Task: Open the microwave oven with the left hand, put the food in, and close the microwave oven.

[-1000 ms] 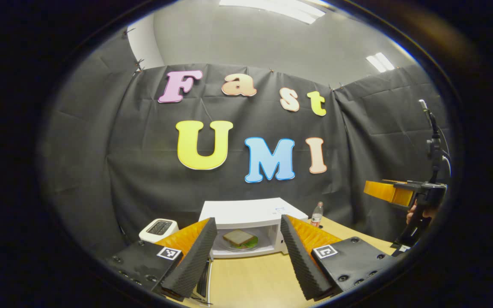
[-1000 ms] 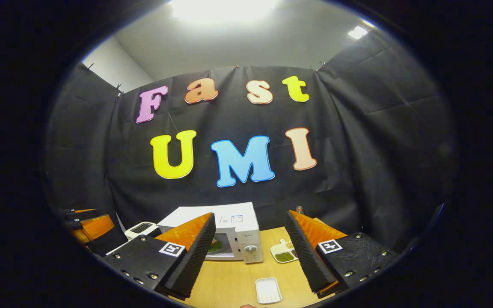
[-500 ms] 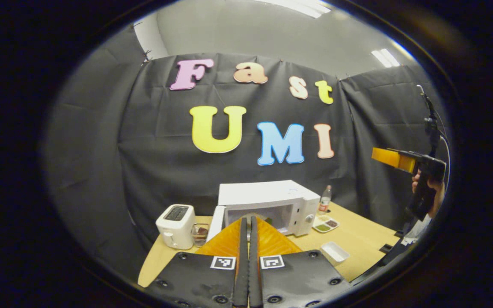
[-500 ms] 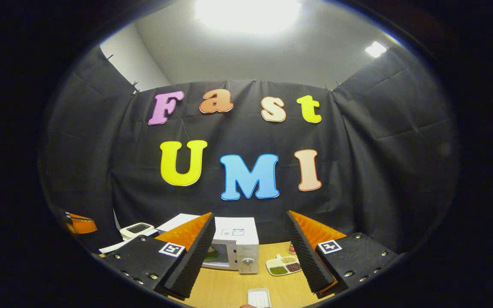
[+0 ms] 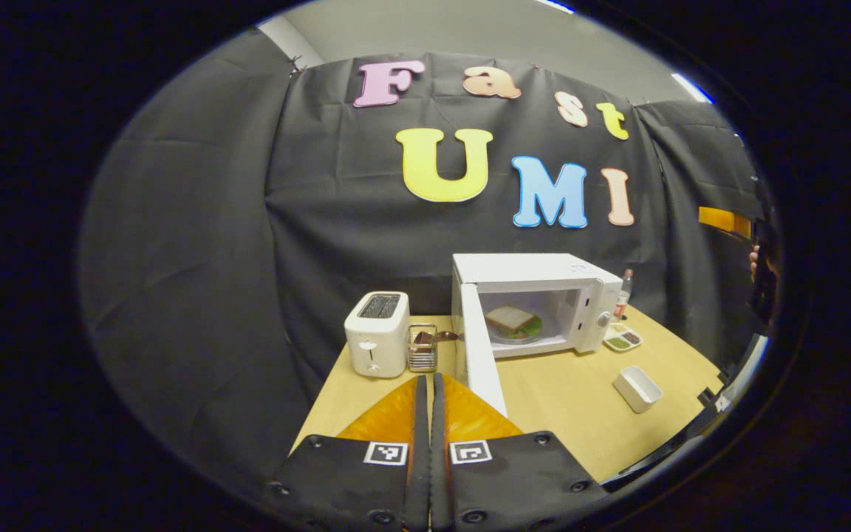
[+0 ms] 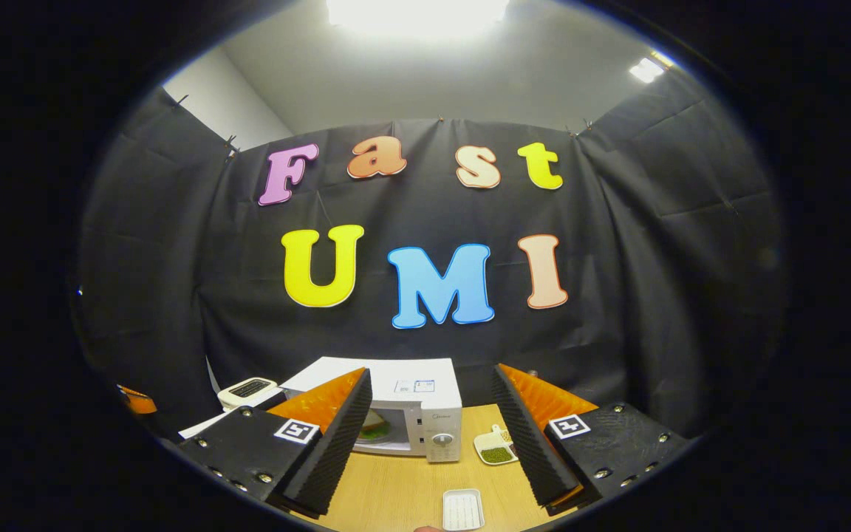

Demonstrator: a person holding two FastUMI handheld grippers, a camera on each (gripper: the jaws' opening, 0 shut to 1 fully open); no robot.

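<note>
Two grippers, both empty. We saw the left gripper (image 5: 429,436) with its fingers pressed together and nothing between them, low over the near edge of the wooden table (image 5: 566,414), well short of the microwave oven (image 5: 536,299). We saw the right gripper (image 6: 431,436) with its fingers spread wide, holding nothing, also well back from the microwave and raised above the table.

We took the microwave as landmark. Its door (image 5: 479,347) stood swung open on the left side, edge-on toward the left gripper. Inside the cavity sat the food, a sandwich (image 5: 512,320) on a green-rimmed plate (image 5: 525,330). In the right gripper view the sandwich was partly hidden behind that gripper's left finger. Left of the microwave stood a white toaster (image 5: 376,334), and between toaster and microwave a small wire basket (image 5: 422,353) with something brown in it; we could not tell what. Just right of the microwave lay a divided dish (image 5: 622,340) with green and darker fillings, and behind that dish a bottle (image 5: 624,292) stood near the cloth wall. In front of the microwave, toward its right and well apart from it, sat an empty white rectangular tray (image 5: 637,387). At the far right edge of the left gripper view we saw part of the right gripper and a hand (image 5: 754,260) holding it, high above the table.
</note>
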